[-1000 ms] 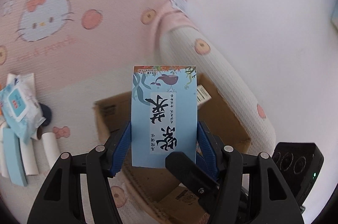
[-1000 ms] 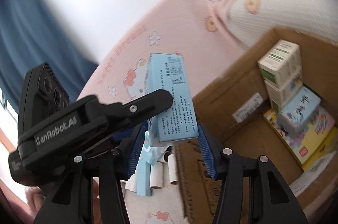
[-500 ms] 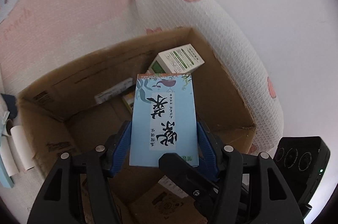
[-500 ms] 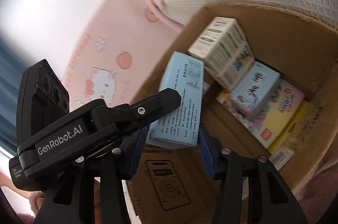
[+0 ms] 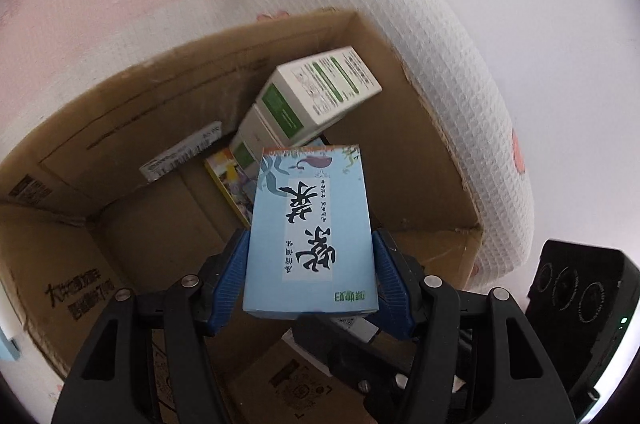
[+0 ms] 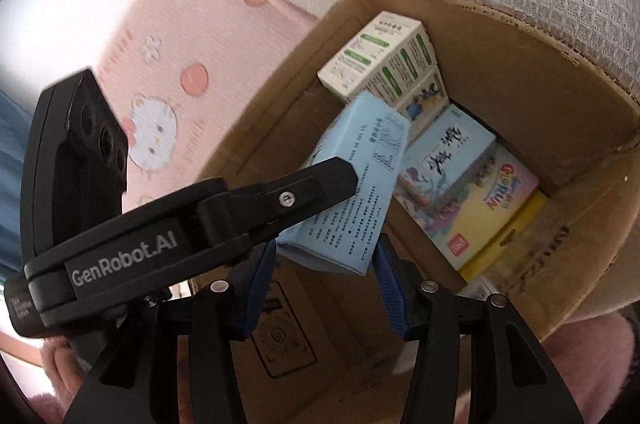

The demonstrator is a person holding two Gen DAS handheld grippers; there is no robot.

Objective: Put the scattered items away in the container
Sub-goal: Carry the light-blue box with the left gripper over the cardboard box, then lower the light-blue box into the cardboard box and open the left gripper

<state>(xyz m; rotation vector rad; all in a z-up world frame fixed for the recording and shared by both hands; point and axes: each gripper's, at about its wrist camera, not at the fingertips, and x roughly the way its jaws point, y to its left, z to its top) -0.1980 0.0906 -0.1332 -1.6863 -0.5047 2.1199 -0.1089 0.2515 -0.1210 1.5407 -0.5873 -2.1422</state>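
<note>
Both fingers grip light-blue boxes [image 5: 310,236] [image 6: 352,192] over carton [image 5: 132,96]; right box blurred, left gripper partly hides it.

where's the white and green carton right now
In both wrist views the white and green rectangular carton lies inside the brown cardboard box, tilted against its far corner, on top of a similar carton.
</note>
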